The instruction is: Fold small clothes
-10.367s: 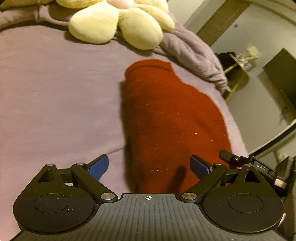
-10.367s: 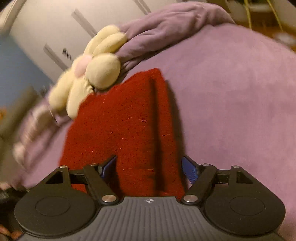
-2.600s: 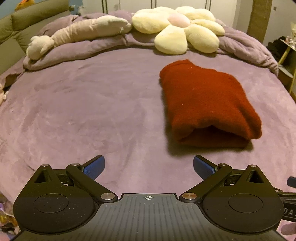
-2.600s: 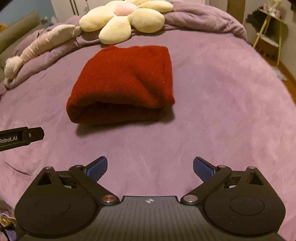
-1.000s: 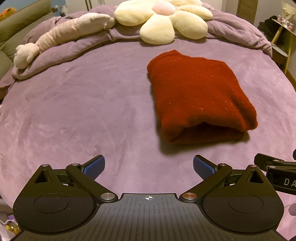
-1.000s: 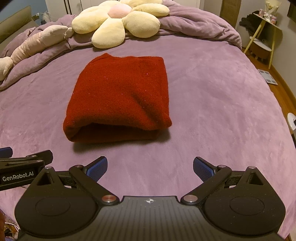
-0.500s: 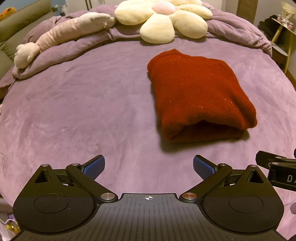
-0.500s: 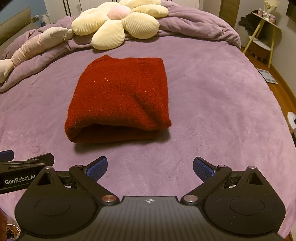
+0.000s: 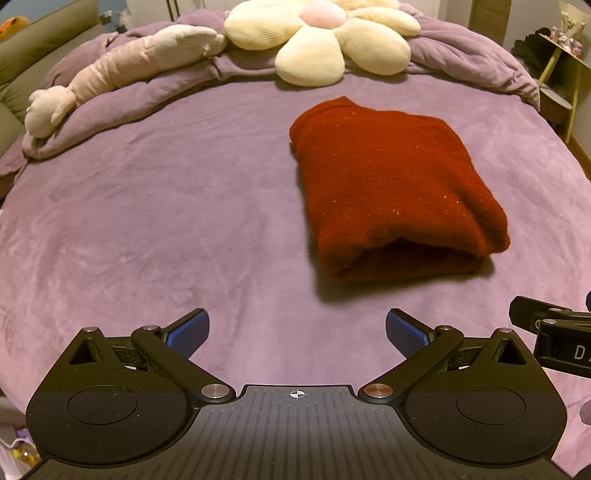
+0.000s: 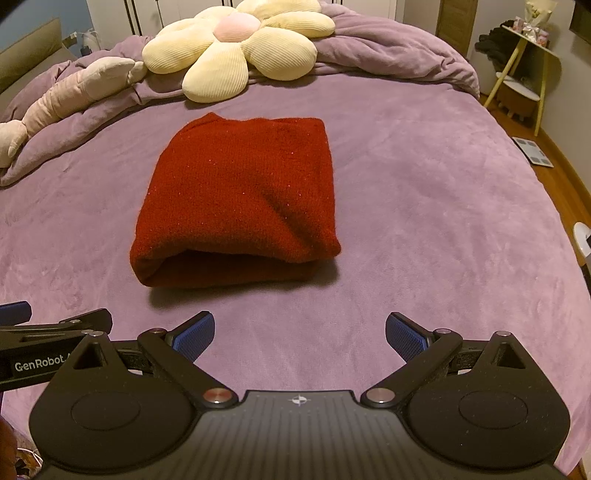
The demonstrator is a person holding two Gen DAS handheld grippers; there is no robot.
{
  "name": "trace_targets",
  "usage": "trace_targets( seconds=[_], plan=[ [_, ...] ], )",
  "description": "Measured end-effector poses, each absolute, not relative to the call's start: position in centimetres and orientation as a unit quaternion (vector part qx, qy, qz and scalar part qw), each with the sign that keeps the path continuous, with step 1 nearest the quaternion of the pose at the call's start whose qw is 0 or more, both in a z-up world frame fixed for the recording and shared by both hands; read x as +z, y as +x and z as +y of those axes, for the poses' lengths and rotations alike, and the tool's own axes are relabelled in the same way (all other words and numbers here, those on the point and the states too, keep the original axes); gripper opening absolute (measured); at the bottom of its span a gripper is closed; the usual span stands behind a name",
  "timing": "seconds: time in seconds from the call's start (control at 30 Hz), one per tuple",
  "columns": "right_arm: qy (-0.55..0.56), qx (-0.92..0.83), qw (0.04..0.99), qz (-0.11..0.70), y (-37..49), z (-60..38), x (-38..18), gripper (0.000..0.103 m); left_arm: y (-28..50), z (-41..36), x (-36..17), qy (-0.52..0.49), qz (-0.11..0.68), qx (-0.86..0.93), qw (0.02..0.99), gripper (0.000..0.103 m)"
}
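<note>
A dark red knitted garment (image 9: 391,184) (image 10: 240,199) lies folded into a thick rectangle on the purple bed cover (image 9: 147,221) (image 10: 424,221), its rolled fold edge facing me. My left gripper (image 9: 297,332) is open, hovering near the bed's front edge, down and left of the garment, nothing between its blue pads. My right gripper (image 10: 299,334) is open too, just in front of the garment and apart from it. Each view shows a bit of the other gripper at its side edge.
A cream flower-shaped cushion (image 9: 317,33) (image 10: 236,44) and a long pale plush toy (image 9: 122,74) (image 10: 62,96) rest on the bunched purple duvet at the back. A yellow-legged side table (image 10: 524,74) and a floor scale (image 10: 532,151) stand right of the bed.
Over the last second both grippers stayed open and hardly moved. Ten seconds ago they were close over the garment; they have since pulled back and it lies folded.
</note>
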State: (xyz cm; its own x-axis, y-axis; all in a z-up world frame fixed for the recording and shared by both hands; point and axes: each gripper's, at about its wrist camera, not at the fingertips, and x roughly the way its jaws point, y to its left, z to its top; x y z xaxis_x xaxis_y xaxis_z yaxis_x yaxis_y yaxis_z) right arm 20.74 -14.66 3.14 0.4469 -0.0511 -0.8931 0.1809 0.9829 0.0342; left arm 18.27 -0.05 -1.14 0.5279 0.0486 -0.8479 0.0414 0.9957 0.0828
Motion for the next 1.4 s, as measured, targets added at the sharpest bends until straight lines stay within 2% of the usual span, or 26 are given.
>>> trace_targets(
  seconds=[1.4],
  plan=[
    [0.057,-0.066,0.850,0.520,20.64,-14.59,3.80,0.099,18.32,-0.25,-1.24,0.041,0.496,-0.006,0.867,0.103]
  ],
)
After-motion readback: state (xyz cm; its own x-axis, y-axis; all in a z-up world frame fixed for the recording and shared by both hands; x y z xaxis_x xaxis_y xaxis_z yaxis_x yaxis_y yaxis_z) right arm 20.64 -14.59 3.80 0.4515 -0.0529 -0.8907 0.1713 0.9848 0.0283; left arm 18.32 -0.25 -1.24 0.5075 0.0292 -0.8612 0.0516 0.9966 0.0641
